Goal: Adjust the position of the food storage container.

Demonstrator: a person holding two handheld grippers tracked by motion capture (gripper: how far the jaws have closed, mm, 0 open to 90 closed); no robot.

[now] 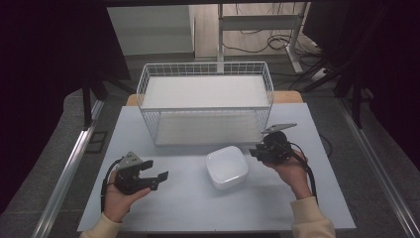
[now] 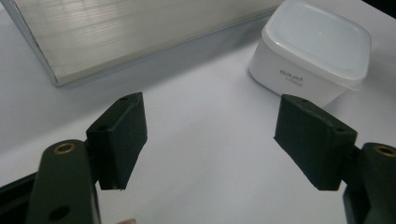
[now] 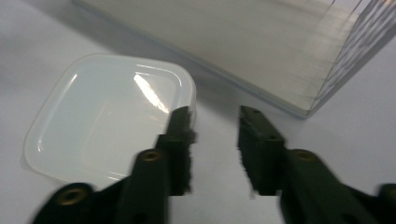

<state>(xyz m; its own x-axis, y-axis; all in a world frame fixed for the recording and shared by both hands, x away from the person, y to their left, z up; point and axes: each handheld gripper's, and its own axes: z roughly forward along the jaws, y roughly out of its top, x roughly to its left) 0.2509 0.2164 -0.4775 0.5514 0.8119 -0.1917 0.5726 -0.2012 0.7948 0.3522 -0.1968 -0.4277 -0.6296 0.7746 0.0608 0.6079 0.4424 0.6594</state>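
Lidded white container (image 1: 227, 167) on table (image 1: 188, 208); contents hidden; wire basket (image 1: 205, 101) behind

One white lidded container (image 1: 227, 167), one wire basket (image 1: 205, 101), one table (image 1: 178, 208) — and two grippers, left (image 1: 159, 177) and right (image 1: 254, 150).

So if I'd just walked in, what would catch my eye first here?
Probably the white wire basket standing at the far middle of the pale table, with the white lidded container just in front of it. Next, the hand-held black tools: the left gripper open at the near left, the right gripper beside the container's right edge, holding nothing.
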